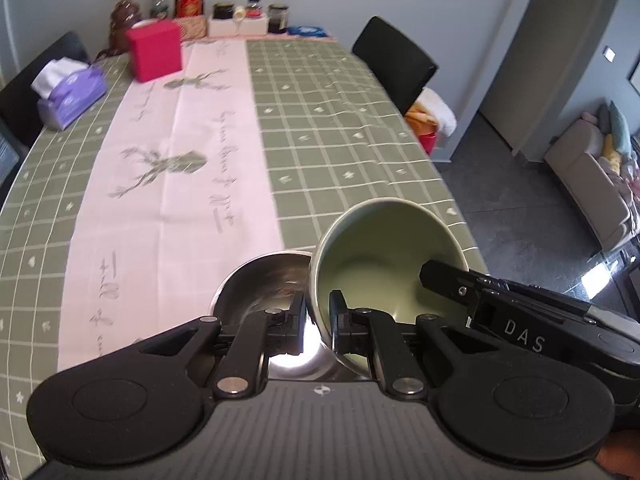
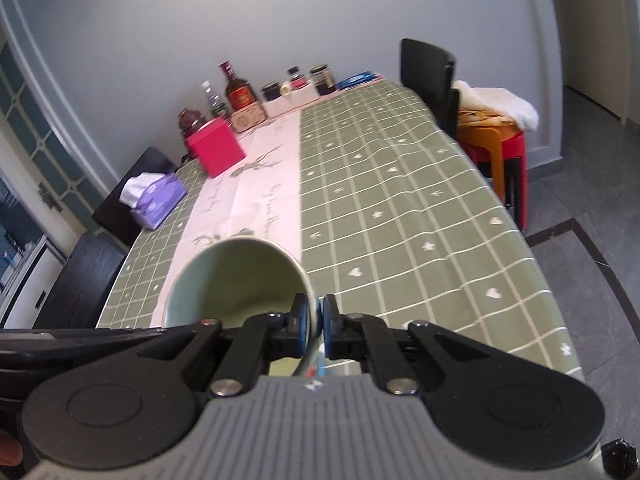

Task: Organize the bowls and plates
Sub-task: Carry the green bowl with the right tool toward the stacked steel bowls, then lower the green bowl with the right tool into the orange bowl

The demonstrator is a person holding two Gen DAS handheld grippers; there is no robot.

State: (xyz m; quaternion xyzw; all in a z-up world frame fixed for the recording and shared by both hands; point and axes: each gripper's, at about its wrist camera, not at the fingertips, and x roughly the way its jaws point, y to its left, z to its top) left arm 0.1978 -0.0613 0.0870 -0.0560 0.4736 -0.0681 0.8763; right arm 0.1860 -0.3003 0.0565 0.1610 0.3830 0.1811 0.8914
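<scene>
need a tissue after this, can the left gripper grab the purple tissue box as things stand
Probably not yet. The left gripper is shut on the rims of the steel bowl and green bowl. The path over the tablecloth to the purple tissue box looks unobstructed.

The steel bowl (image 1: 264, 292) is largely hidden behind the left claw (image 1: 318, 320) and the green bowl (image 1: 384, 256). In the right wrist view, the green bowl's base is covered by the right claw (image 2: 315, 320). Jar labels at the desk's (image 2: 400, 200) far end are too small to read.
</scene>
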